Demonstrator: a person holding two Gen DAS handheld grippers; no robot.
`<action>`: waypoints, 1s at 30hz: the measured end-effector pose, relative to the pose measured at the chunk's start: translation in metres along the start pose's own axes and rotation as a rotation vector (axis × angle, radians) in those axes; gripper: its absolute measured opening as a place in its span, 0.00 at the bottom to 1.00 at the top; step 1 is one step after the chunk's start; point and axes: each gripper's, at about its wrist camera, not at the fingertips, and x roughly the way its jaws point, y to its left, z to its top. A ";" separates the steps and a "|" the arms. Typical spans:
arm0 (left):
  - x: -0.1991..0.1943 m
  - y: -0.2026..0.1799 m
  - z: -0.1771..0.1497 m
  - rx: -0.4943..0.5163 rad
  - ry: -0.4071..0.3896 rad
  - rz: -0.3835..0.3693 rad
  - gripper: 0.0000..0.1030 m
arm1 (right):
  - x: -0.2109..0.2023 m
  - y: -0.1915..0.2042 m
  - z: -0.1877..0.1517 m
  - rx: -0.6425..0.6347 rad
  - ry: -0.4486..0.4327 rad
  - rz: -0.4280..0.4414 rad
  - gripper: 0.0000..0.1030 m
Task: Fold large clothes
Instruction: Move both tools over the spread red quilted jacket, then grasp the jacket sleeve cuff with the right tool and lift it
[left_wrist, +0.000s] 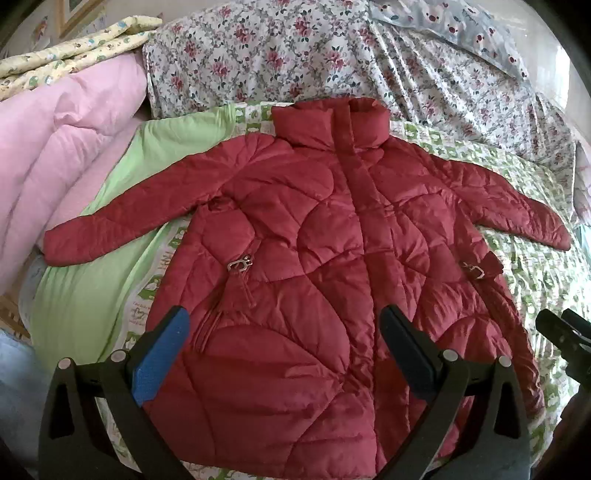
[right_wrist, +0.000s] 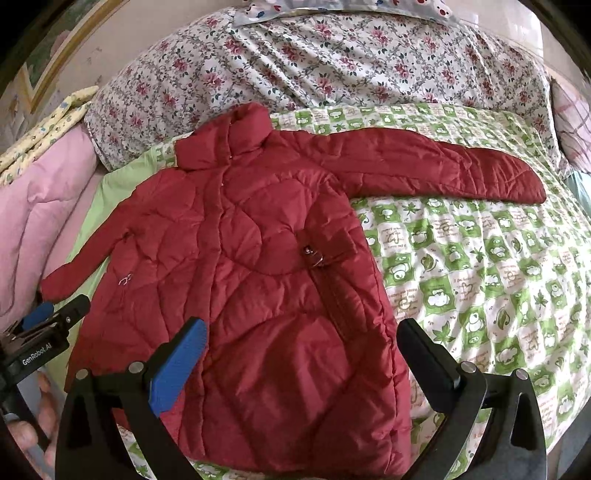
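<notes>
A red quilted puffer jacket lies flat and face up on the bed, collar at the far end and both sleeves spread out to the sides. It also shows in the right wrist view. My left gripper is open and empty, hovering above the jacket's lower front. My right gripper is open and empty above the jacket's lower right side near its hem. The right gripper shows at the right edge of the left wrist view, and the left gripper at the left edge of the right wrist view.
The jacket rests on a green and white patterned quilt. A floral duvet is bunched at the far end. A pink comforter and a plain green sheet lie on the left.
</notes>
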 end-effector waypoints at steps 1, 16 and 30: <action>0.002 -0.001 0.001 0.003 0.015 0.001 1.00 | 0.001 -0.001 0.001 -0.001 0.011 -0.011 1.00; 0.026 -0.002 0.013 0.015 0.057 0.019 1.00 | 0.019 -0.028 0.017 0.046 0.039 -0.033 1.00; 0.067 0.012 0.037 -0.033 0.061 -0.032 1.00 | 0.055 -0.157 0.071 0.367 -0.033 0.029 0.98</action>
